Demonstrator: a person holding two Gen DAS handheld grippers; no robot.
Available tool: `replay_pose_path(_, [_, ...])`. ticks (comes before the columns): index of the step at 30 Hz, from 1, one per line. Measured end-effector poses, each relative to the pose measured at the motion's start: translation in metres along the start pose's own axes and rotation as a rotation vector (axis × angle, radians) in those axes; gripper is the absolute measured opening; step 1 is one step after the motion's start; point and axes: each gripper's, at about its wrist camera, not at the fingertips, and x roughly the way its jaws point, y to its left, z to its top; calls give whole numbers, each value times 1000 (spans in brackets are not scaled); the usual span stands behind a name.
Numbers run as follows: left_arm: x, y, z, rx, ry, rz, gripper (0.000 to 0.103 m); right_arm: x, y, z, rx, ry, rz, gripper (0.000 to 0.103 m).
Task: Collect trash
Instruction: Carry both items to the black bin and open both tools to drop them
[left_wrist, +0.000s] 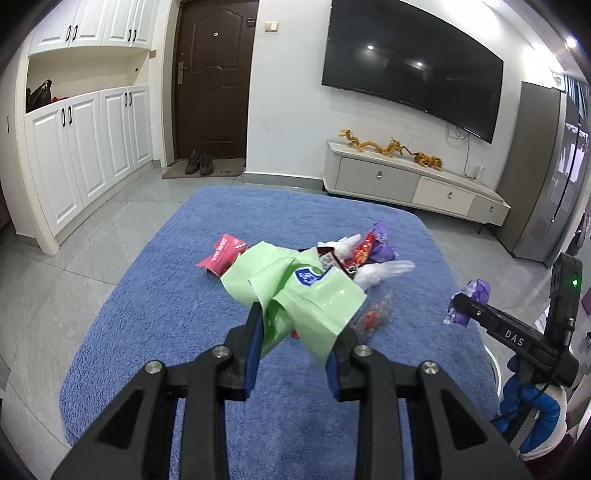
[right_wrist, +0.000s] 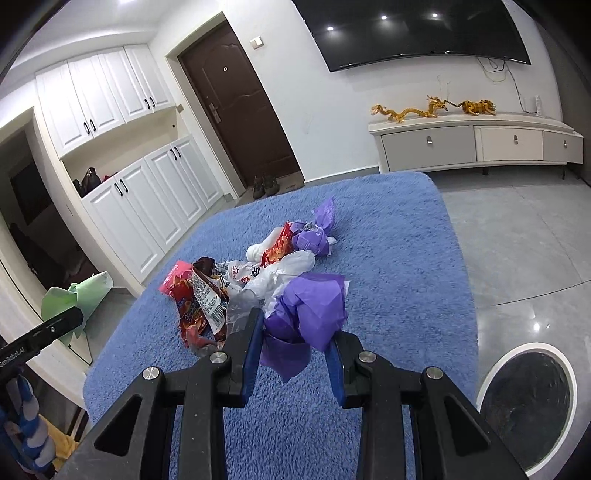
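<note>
Green wrapper (left_wrist: 295, 295): thin glossy film pouch with a blue label, crumpled; judged very light, limp and slippery; held off the blue rug (left_wrist: 147, 295), in front of the heap
Left gripper (left_wrist: 299, 325): jaws closed on the green wrapper, the film bunched between the blue pads; grip is on a folded lower part, the rest fanning out loose above
Purple wrapper (right_wrist: 310, 314): crinkled foil-like sheet, bunched; judged weightless, soft, springy, prone to unfold or slide out of a shallow pinch
Right gripper (right_wrist: 299, 332): jaws closed on the purple wrapper at its gathered lower end; the left wrist view shows the wad sticking out past the fingertips
Trash heap (right_wrist: 258, 269): remains on the rug near its middle; red snack packets, a brown printed packet, white plastic bags, a second purple wrapper at the far end
Handling of heap: all film and foil, light and crushable, nothing fragile; pieces overlap, so one pull may drag a neighbour along
Where to take hold: at a bunched or twisted part where layers stack thick, not a single flat edge
Small red piece (left_wrist: 373, 317): lies beside the green wrapper, under clear film; possibly a sweet wrapper, too blurred to say
Bin (right_wrist: 528, 402): round, white-rimmed, dark inside, on the tiled floor just off the rug's right edge; judged the drop point
Risk: loose flaps catching on the rim
</note>
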Motion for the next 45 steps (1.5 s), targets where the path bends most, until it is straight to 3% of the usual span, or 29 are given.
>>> replay_pose_path(20, [-9, -19, 1, 33, -14, -25, 27, -13, -6, -4, 9, -26, 9, 30])
replay_pose_path(34, [11, -56, 8, 147, 20, -160, 27, -42, -40, -5, 81, -78, -27, 30])
replay_pose_path(40, [36, -107, 11, 261, 66, -266, 27, -64, -70, -7, 128, -111, -117, 30])
replay_pose_path(45, [59, -168, 11, 371, 107, -387, 27, -89, -118, -20, 211, -116, -267, 30])
